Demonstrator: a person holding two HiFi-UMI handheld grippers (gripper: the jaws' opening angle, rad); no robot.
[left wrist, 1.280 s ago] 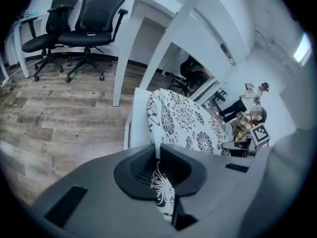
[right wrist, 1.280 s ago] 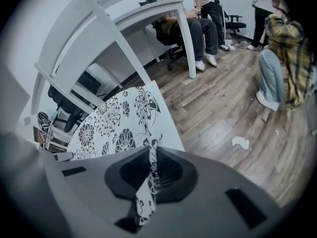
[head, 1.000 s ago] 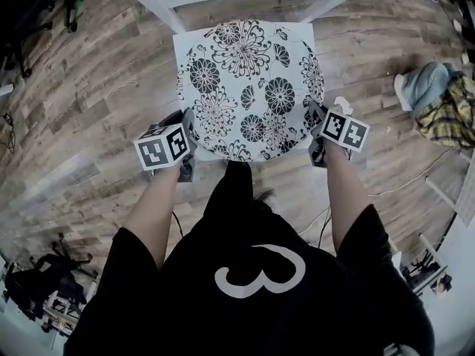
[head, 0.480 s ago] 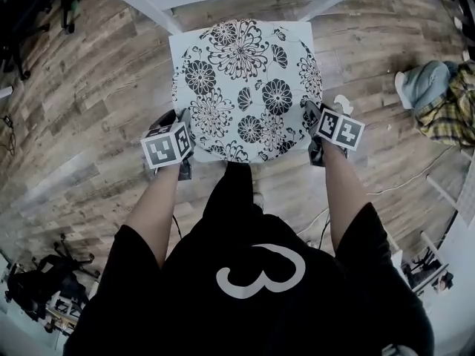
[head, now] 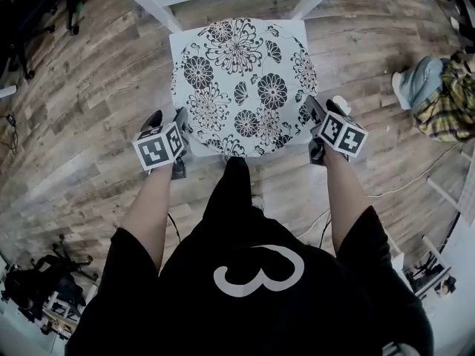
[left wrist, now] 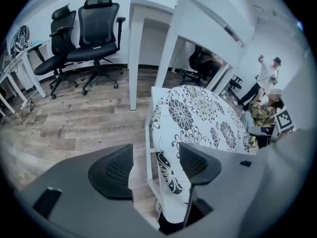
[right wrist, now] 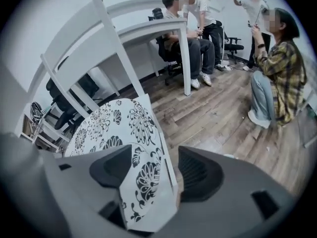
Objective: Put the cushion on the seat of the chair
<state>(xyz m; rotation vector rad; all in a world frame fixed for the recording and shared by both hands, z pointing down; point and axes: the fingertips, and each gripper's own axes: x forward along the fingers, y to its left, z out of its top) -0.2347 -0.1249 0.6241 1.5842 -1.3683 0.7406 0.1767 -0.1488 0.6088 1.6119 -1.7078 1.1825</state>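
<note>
The cushion (head: 245, 87), white with black flowers, lies flat on the seat of the white chair (head: 177, 41). My left gripper (head: 168, 117) is at its near left corner and my right gripper (head: 325, 107) at its near right corner. Both sets of jaws are opening. In the left gripper view the cushion (left wrist: 198, 113) has its corner between the spread jaws of the left gripper (left wrist: 156, 165), with no pad pressing on it. In the right gripper view the cushion (right wrist: 114, 128) likewise sits loose inside the right gripper (right wrist: 154, 170).
The chair's back (right wrist: 99, 38) rises at the far side of the seat. A crouching person in a plaid shirt (head: 445, 102) is on the floor to the right, with others behind (right wrist: 193, 19). Black office chairs (left wrist: 94, 29) and a white desk leg (left wrist: 136, 53) stand to the left.
Both grippers have opened and let go of the cushion's near corners. The cushion has settled a little further onto the seat. The right gripper has lifted slightly.
</note>
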